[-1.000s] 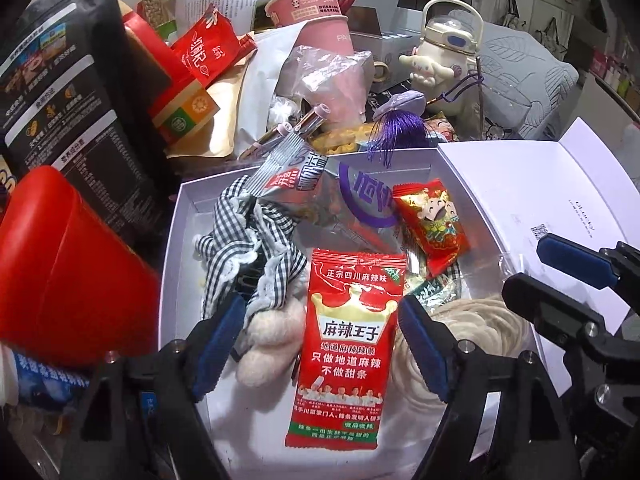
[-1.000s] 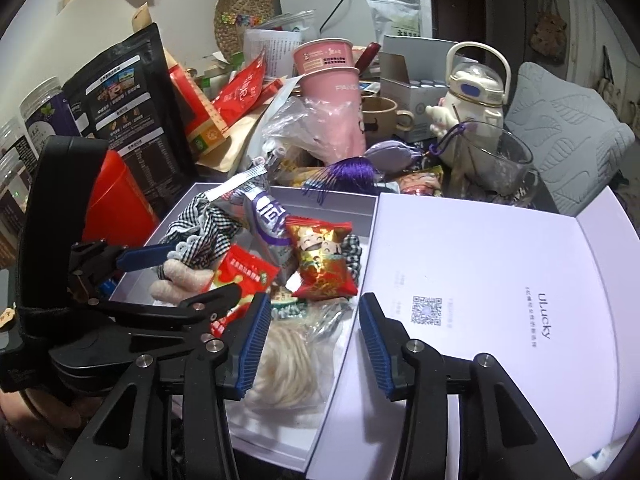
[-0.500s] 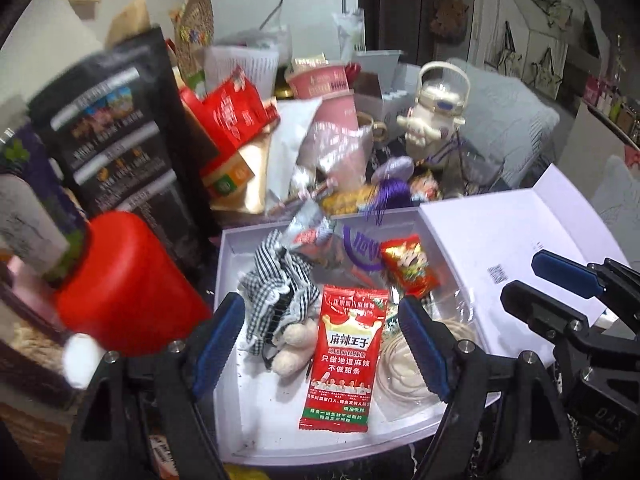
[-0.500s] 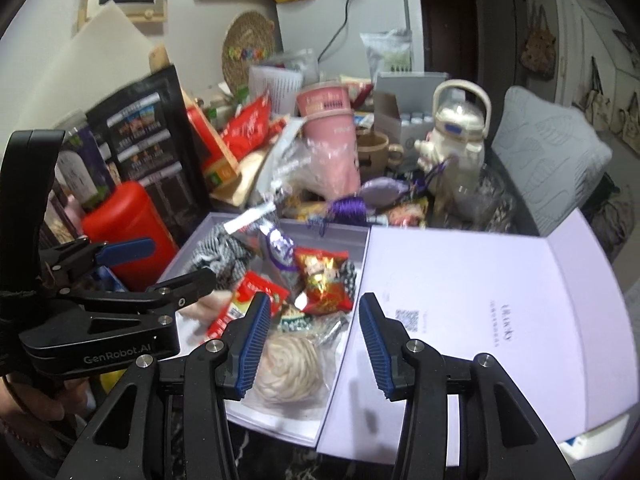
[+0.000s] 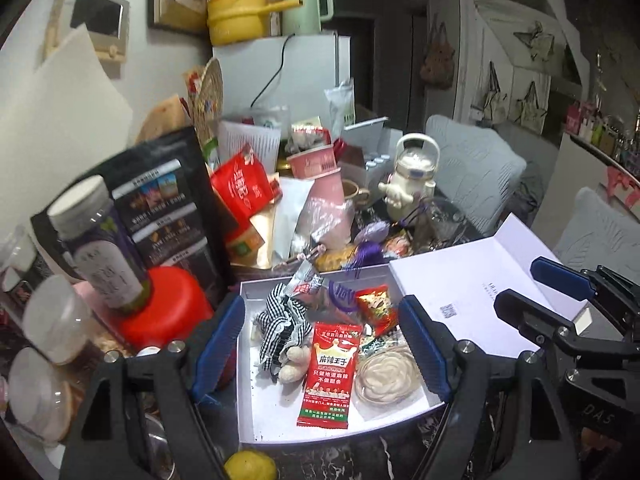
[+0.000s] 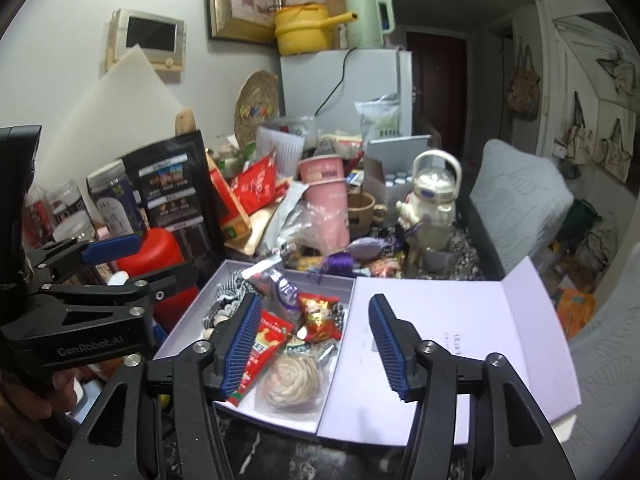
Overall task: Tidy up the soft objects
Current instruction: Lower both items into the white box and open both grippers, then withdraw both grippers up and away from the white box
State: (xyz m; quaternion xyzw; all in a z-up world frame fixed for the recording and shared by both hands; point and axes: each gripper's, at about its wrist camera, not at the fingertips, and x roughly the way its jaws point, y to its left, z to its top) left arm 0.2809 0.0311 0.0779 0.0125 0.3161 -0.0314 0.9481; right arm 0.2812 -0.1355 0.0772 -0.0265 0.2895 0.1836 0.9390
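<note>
Nearest the lenses, both tools hang above the box with nothing between their pads. The left hand-held gripper point(image 5: 322, 344) stands about half open and empty. The right hand-held gripper point(image 6: 310, 348) has just been opening its jaws and is empty too, poised over the seam between tray and lid.

Below them, the white box point(image 5: 256, 412) sits on the dark tabletop point(image 6: 280, 456), already holding the soft things: a long red snack packet point(image 5: 329, 372), a cream coiled bundle in clear wrap point(image 6: 294, 378), a checkered cloth doll point(image 5: 282, 322) and a small red-and-gold pouch point(image 6: 318, 316).

The hinged lid point(image 6: 448, 344) lies flat open to the right. Closing looks like the step in hand, in my judgement. To do it well, take the lid by its far edge, swing it over slowly, and check that no packet corner overhangs the rim.

Beyond, the clutter crowds close: a red container point(image 5: 160, 308) and a pink cup point(image 6: 330, 204), so keep the swing low.
</note>
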